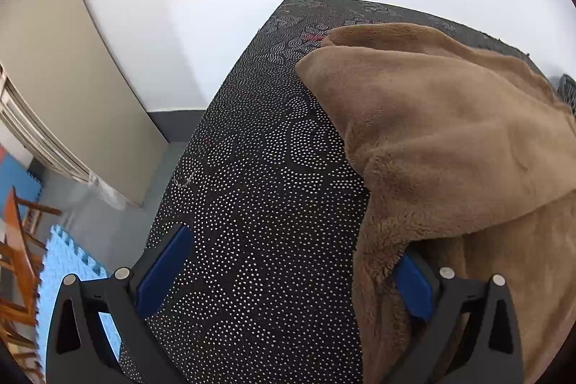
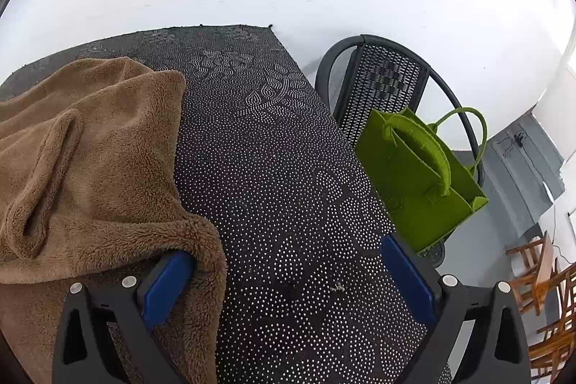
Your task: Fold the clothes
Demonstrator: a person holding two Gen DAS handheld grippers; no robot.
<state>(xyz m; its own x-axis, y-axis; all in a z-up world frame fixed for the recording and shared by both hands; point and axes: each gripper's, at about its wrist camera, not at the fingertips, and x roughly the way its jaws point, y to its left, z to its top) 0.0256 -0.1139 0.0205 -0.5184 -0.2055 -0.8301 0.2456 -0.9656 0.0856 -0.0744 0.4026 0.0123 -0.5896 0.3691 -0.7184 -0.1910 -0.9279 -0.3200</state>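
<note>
A brown fleece garment (image 1: 450, 139) lies bunched on a black table with a white dot pattern (image 1: 259, 204). My left gripper (image 1: 288, 276) is open at the garment's left edge; the fleece drapes over its right blue pad (image 1: 414, 290), while the left pad hangs over the table's edge. In the right wrist view the same garment (image 2: 82, 153) fills the left side. My right gripper (image 2: 288, 272) is open too, and the fleece's edge hangs over its left pad (image 2: 165, 287). Its right pad (image 2: 406, 276) is bare above the table (image 2: 288, 186).
A black mesh chair (image 2: 381, 81) holding a green felt bag (image 2: 417, 179) stands beside the table's right edge. Wooden chairs (image 2: 547, 294) stand farther right. On the left are a beige panel (image 1: 54, 78), blue floor mats (image 1: 68, 276) and wooden furniture (image 1: 18, 258). White walls behind.
</note>
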